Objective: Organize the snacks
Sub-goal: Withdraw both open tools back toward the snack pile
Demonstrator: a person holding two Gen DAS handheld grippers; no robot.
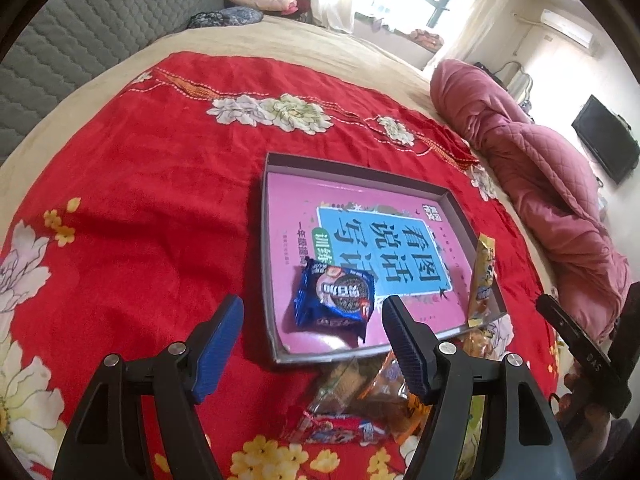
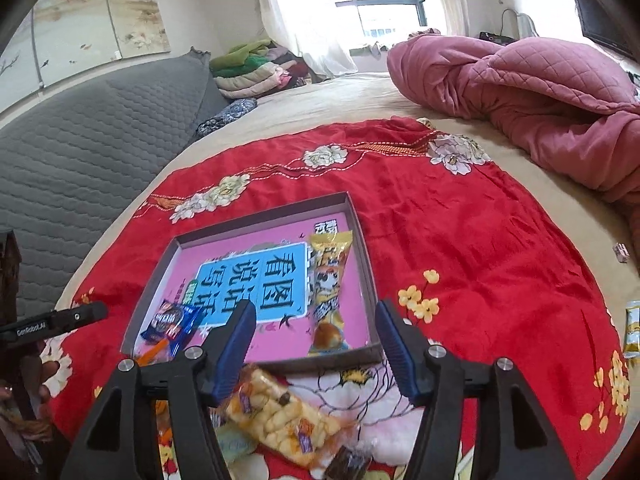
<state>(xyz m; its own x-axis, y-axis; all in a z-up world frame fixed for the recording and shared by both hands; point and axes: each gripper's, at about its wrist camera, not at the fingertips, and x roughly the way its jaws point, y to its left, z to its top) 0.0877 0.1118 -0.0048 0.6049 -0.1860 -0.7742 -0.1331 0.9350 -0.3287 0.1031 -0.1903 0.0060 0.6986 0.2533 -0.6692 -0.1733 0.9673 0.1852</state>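
A shallow grey box [image 1: 266, 216] with a pink printed bottom lies on the red cloth; it also shows in the right wrist view [image 2: 362, 248]. A blue Oreo packet [image 1: 334, 300] lies in its near part and shows in the right wrist view [image 2: 174, 320]. A yellow snack packet [image 1: 482, 280] [image 2: 330, 292] lies along its right side. My left gripper [image 1: 312, 332] is open and empty, just before the Oreo packet. My right gripper [image 2: 316, 332] is open and empty over the box's near rim. Several loose snacks [image 1: 360, 396] [image 2: 280, 416] lie on the cloth in front of the box.
The red flowered cloth [image 1: 140, 200] covers a beige bed. A pink quilt [image 2: 520, 88] is heaped at the far right. A grey headboard [image 2: 80, 152] and folded clothes [image 2: 256, 68] stand at the left and back. A yellow packet [image 2: 632, 332] lies at the right edge.
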